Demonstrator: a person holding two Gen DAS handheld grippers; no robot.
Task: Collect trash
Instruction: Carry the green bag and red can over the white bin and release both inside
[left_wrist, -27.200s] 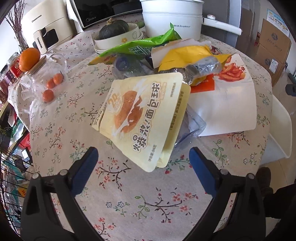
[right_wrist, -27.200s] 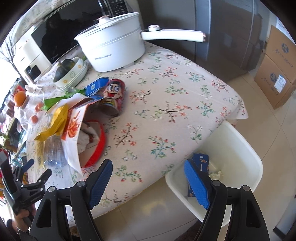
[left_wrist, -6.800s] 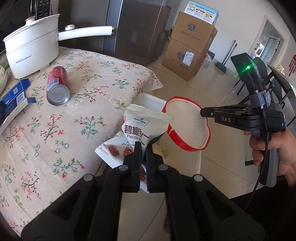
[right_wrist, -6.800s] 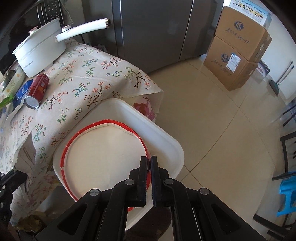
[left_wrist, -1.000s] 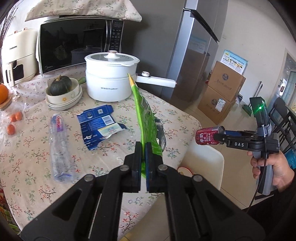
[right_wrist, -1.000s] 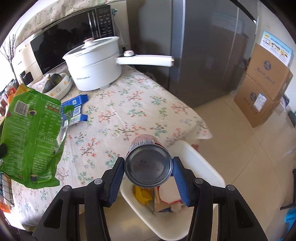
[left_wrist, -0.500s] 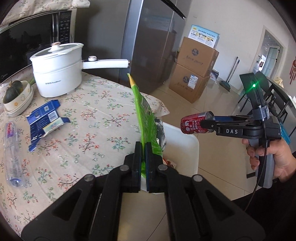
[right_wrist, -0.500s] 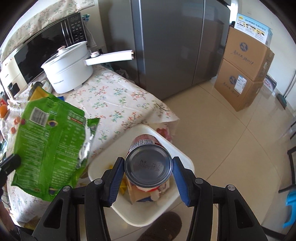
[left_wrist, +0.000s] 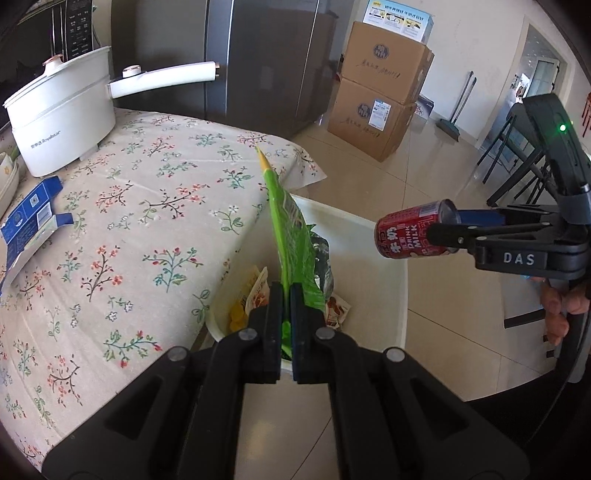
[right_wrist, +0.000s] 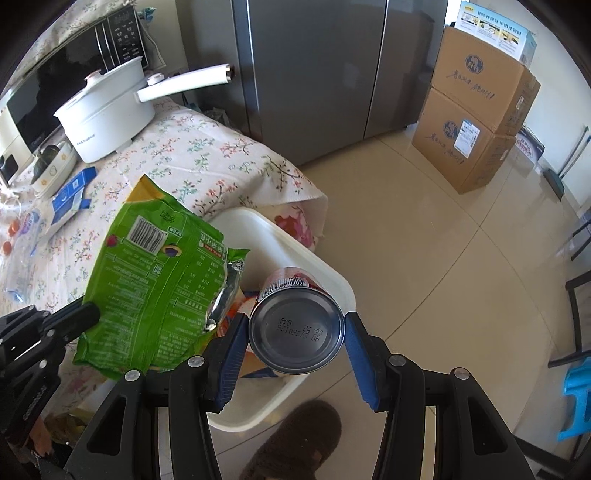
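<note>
My left gripper (left_wrist: 286, 295) is shut on a green snack bag (left_wrist: 291, 243) and holds it edge-on above the white trash bin (left_wrist: 369, 225). The bag shows flat in the right wrist view (right_wrist: 159, 280), over the bin (right_wrist: 295, 251). My right gripper (right_wrist: 295, 332) is shut on a red milk can (right_wrist: 297, 328), held sideways above the bin's outer edge; the can also shows in the left wrist view (left_wrist: 410, 234). Several wrappers (left_wrist: 255, 295) lie inside the bin.
The flowered table (left_wrist: 147, 206) carries a white pot (left_wrist: 59, 114) and a flattened blue carton (left_wrist: 29, 221). A clear plastic bottle (right_wrist: 20, 254) lies at the table's far side. Cardboard boxes (right_wrist: 476, 110) and a grey fridge (right_wrist: 325, 66) stand behind. A brown slipper (right_wrist: 299, 439) lies below the bin.
Both grippers have swung from the table toward the bin. The green bag and the red can now hang over the bin, closer to it than half a second ago.
</note>
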